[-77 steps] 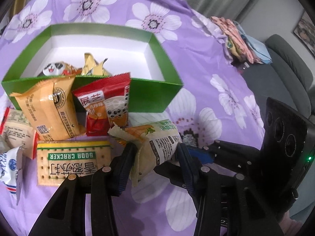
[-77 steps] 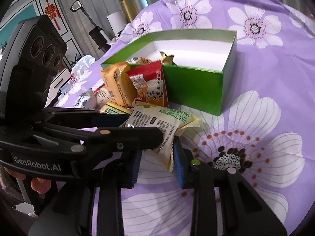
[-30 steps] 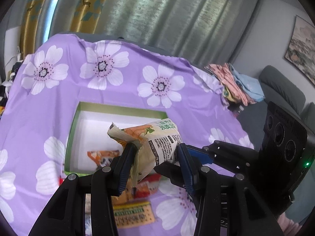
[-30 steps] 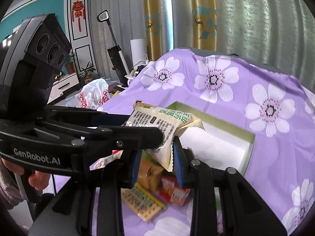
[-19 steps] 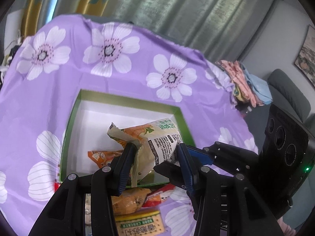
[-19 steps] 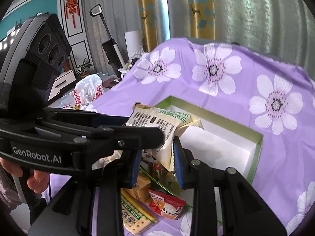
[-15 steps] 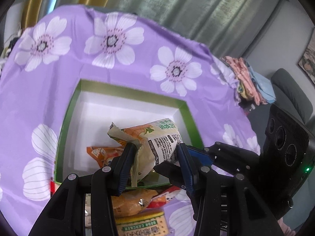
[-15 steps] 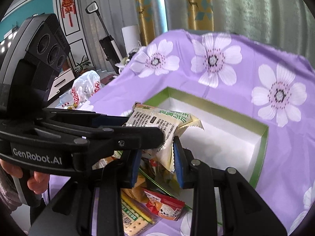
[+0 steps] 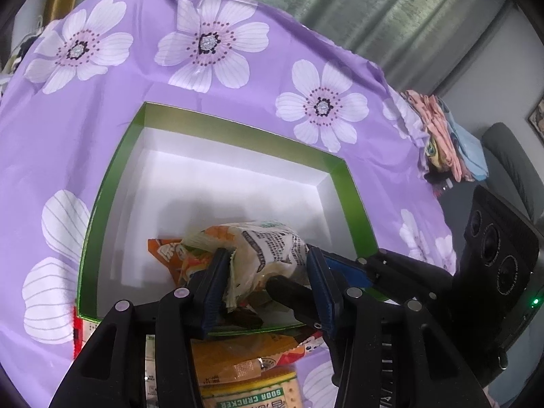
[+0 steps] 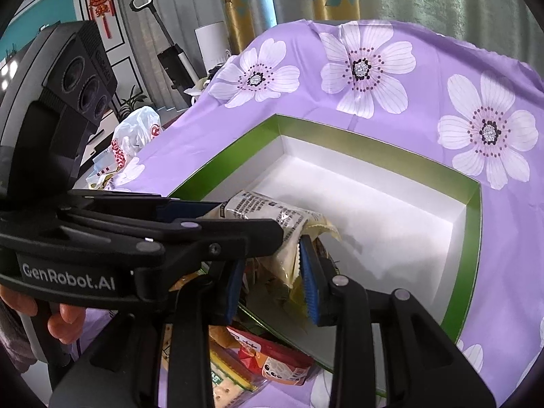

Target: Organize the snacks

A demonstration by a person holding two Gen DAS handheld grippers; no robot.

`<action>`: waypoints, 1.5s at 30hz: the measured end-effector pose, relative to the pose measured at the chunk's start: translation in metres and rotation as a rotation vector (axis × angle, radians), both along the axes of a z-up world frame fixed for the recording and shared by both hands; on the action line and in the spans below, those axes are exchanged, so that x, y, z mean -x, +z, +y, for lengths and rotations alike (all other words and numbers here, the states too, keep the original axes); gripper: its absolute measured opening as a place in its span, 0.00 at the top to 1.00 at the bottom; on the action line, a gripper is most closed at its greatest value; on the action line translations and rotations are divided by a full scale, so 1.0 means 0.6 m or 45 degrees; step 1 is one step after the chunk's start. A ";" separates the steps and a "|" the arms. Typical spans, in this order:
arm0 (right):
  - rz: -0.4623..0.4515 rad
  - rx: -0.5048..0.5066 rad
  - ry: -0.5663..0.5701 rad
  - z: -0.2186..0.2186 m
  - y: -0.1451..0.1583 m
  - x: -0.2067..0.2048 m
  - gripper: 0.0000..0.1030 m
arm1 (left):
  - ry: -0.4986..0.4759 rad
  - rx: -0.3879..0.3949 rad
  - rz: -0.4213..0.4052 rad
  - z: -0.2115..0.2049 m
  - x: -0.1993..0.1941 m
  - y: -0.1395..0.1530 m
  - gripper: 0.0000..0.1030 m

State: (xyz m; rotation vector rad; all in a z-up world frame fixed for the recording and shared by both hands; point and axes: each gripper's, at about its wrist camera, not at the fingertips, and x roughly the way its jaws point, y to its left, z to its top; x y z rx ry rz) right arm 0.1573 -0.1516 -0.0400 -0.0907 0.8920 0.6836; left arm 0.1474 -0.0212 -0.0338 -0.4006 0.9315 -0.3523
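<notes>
A cream and green snack packet hangs over the near part of the open green box, whose inside is white. My left gripper and my right gripper both hold this packet from opposite sides, jaws pressed on it. An orange snack packet lies in the box just under it. The box also shows in the right wrist view.
Outside the box's near wall lie an orange packet, a soda cracker pack and a red packet. A purple flowered cloth covers the table. Folded clothes sit at the far right edge.
Both grippers have carried the packet from above the table forward and down over the box. The packet now hangs low inside the box's near end.
</notes>
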 end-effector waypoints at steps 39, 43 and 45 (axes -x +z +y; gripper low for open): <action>-0.212 -0.038 -0.214 -0.119 0.119 0.216 0.07 | 0.135 -0.325 -0.262 -0.046 0.232 0.118 0.09; -0.229 -0.046 -0.218 -0.120 0.132 0.236 0.04 | 0.147 -0.341 -0.306 -0.050 0.256 0.134 0.04; -0.239 -0.048 -0.228 -0.122 0.138 0.245 0.01 | 0.156 -0.352 -0.321 -0.051 0.267 0.139 0.04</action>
